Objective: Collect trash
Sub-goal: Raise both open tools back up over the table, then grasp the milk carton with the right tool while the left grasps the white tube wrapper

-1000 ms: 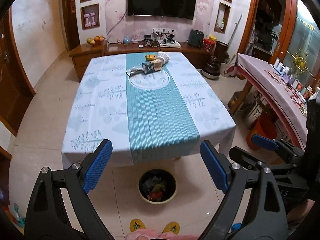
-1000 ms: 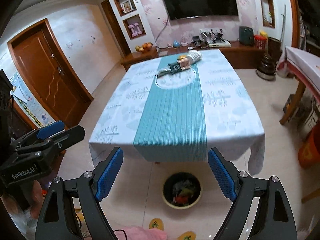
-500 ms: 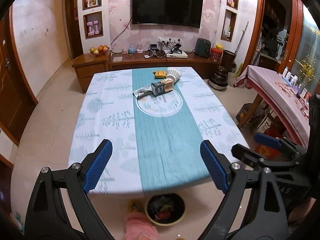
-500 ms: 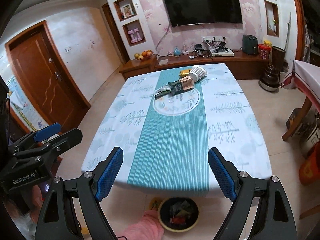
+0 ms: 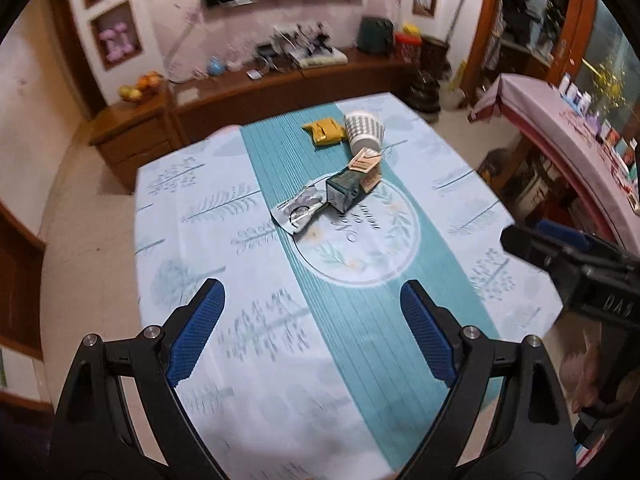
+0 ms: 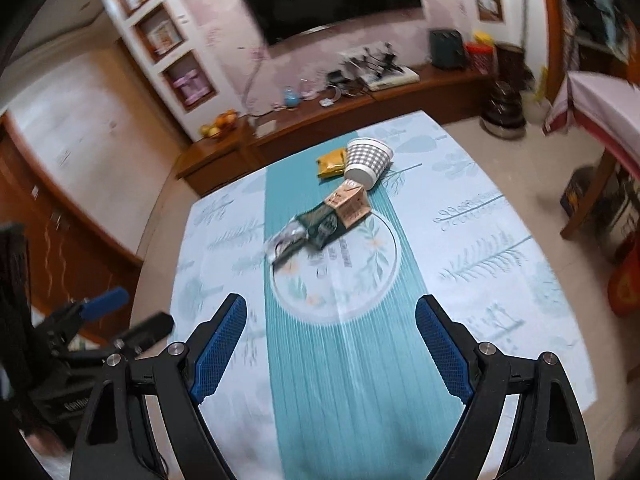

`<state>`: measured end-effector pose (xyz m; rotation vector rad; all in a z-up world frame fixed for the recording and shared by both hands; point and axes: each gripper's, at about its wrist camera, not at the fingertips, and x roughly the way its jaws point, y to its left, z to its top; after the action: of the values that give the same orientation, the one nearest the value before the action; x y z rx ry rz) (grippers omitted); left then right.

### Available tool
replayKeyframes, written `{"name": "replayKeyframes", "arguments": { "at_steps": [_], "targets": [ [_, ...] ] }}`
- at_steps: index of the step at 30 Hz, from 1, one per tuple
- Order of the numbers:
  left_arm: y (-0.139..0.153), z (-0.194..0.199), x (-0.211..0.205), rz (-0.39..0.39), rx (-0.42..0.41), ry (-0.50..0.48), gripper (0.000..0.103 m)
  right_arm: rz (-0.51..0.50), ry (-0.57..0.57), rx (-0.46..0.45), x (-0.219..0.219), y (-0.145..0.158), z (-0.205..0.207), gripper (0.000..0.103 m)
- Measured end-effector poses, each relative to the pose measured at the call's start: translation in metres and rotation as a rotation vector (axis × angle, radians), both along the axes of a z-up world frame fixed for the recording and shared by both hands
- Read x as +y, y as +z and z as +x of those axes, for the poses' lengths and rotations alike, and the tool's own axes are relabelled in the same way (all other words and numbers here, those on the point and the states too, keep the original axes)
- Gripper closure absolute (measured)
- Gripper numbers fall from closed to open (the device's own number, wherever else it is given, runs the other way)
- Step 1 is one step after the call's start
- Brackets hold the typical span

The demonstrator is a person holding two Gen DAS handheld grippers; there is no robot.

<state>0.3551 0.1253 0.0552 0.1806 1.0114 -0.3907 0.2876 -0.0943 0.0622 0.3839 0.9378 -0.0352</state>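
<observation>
A heap of trash lies mid-table on the teal runner: a silver wrapper (image 5: pixel 298 210) (image 6: pixel 286 240), a green carton (image 5: pixel 344 192) (image 6: pixel 320 222), a small tan carton (image 5: pixel 366 164) (image 6: pixel 348 204), a tipped paper cup (image 5: pixel 364 130) (image 6: pixel 366 160) and a yellow packet (image 5: pixel 324 132) (image 6: pixel 332 162). My left gripper (image 5: pixel 311 288) hovers open over the near part of the table (image 5: pixel 200 208), well short of the heap. To its right, my right gripper (image 6: pixel 331 302) is also open and holds nothing. Each gripper shows at the edge of the other's view.
A low wooden cabinet (image 5: pixel 248 92) with fruit and cables runs along the back wall under a TV. A side table with a pink cloth (image 5: pixel 560 120) stands at the right, with an orange bin (image 6: pixel 624 288) on the floor by it.
Both grippers have moved forward and over the table toward the trash heap. The floor bin and the person's feet have dropped out of view below the table's near edge.
</observation>
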Motion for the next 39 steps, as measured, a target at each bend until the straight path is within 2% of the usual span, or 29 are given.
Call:
{"name": "replayKeyframes", "arguments": {
  "at_steps": [7,15,19,24,27,29,31,33,36,39],
  "targets": [
    [-0.081,0.119,-0.009,0.036,0.133,-0.084,0.015,0.072,-0.133,0.085,-0.004,-0.057,0.104,0.015],
    [-0.166,0.178,-0.036,0.059,0.239,-0.152,0.015,0.130,-0.251,0.162,-0.020,-0.125,0.170,0.015],
    [-0.186,0.192,-0.048,0.070,0.245,-0.185,0.015,0.162,-0.295,0.188,-0.023,-0.153,0.200,0.015],
    [-0.205,0.213,-0.055,0.067,0.263,-0.182,0.015,0.135,-0.310,0.248,-0.019,-0.185,0.234,0.015],
    [-0.213,0.223,-0.057,0.051,0.276,-0.180,0.015,0.114,-0.310,0.283,-0.018,-0.200,0.245,0.016],
    [-0.216,0.228,-0.058,0.049,0.279,-0.185,0.016,0.136,-0.309,0.275,-0.020,-0.205,0.246,0.017],
    [-0.222,0.232,-0.062,0.051,0.283,-0.195,0.018,0.154,-0.302,0.263,-0.023,-0.207,0.245,0.026],
    [-0.225,0.230,-0.068,0.056,0.288,-0.202,0.020,0.158,-0.286,0.255,-0.023,-0.203,0.242,0.041],
    [-0.227,0.232,-0.076,0.070,0.275,-0.220,0.023,0.163,-0.262,0.267,-0.020,-0.198,0.240,0.058],
    [-0.228,0.234,-0.083,0.101,0.255,-0.238,0.038,0.185,-0.251,0.291,-0.020,-0.197,0.237,0.066]
  ]
}}
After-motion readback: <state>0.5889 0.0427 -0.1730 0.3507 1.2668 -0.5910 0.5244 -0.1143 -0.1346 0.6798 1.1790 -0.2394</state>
